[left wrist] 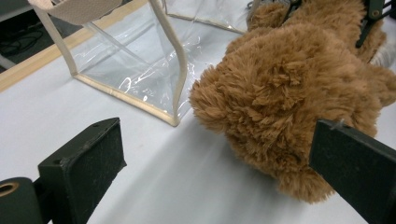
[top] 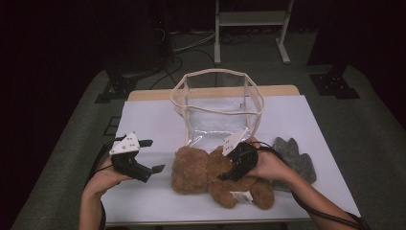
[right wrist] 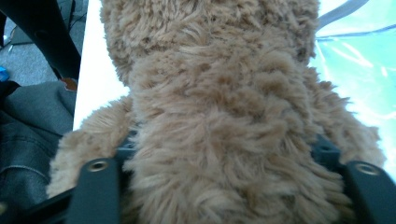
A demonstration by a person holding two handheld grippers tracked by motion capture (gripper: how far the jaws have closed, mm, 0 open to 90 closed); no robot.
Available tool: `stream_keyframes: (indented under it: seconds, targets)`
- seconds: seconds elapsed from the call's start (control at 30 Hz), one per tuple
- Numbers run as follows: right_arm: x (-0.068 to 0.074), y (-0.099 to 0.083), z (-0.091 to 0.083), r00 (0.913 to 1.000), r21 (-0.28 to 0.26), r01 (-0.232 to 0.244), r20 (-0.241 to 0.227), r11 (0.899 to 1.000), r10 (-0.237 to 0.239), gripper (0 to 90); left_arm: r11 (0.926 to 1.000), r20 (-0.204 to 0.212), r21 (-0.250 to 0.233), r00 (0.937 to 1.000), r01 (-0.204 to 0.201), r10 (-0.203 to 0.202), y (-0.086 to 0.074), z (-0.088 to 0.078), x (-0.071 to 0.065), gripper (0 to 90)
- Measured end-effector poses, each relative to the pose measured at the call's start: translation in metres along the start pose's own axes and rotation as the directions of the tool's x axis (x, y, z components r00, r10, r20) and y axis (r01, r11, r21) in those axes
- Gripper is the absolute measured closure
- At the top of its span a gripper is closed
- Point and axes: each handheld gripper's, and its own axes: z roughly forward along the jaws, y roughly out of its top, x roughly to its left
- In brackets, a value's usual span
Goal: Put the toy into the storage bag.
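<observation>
Right gripper view: the brown plush teddy bear (right wrist: pixel 219 121) is seen between the two black jaws, one at each flank of its torso, with the fur bulging over both.
Bear position: the bear (top: pixel 215 176) lies on its side on the white table surface (top: pixel 153 124), head towards the left gripper, just in front of the clear plastic bag with cream fabric trim (top: pixel 218 108).
Right gripper (top: pixel 238 163): partly closed around the bear's torso; the pads appear to press into the pile, so a hold on the bear is judged to be in place.
Left gripper (top: pixel 146 158): jaws stand wide apart with nothing between them; the bear's head (left wrist: pixel 285 107) lies just ahead of them.
Risk, slip: only fur and soft stuffing may be compressed, so the bear could slide out when lifted.
Risk, sag: head and legs are unsupported and may droop, then catch on the bag rim.
Risk, bag: the bag is light and thin-walled; a push from the bear could tip or collapse it.
Bear material: long, shaggy pile, rounded limbs, a white sewn label near the legs.
Bag material: glossy, creased film, boxy shape, open top, woven edging.
Table surroundings: a grey felt piece with a scalloped edge (top: pixel 294 160) lies flat beside the person's right hand (top: pixel 270 165).
</observation>
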Motion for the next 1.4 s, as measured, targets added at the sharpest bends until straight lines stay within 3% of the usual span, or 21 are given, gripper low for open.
stream_keyframes:
  seconds: [0.43, 0.73, 0.9, 1.13, 1.4]
  targets:
    - [-0.004, 0.008, -0.014, 0.9998, -0.005, -0.001, -0.019, 1.000, 0.001, 52.8, 0.9993, -0.029, -0.032, 0.9994, 0.020, -0.021, -0.004, -0.013, 0.006, 2.7]
    - [-0.002, 0.014, -0.030, 1.0000, -0.025, 0.002, -0.007, 1.000, -0.002, 54.4, 0.9991, -0.042, -0.036, 0.9988, 0.024, -0.026, -0.005, -0.017, 0.007, 2.7]
    - [-0.001, 0.020, -0.046, 0.9999, -0.062, 0.009, -0.011, 0.998, -0.010, 54.6, 0.9990, -0.047, -0.035, 0.9984, 0.028, -0.030, -0.007, -0.018, 0.009, 2.7]
    - [0.002, 0.034, -0.069, 0.9998, -0.103, 0.016, -0.013, 0.995, -0.018, 55.4, 0.9990, -0.052, -0.031, 0.9980, 0.032, -0.034, -0.008, -0.019, 0.009, 2.7]
    - [0.005, 0.051, -0.089, 0.9989, -0.116, 0.044, 0.020, 0.992, -0.042, 56.2, 0.9989, -0.053, -0.033, 0.9980, 0.033, -0.035, -0.009, -0.020, 0.010, 2.7]
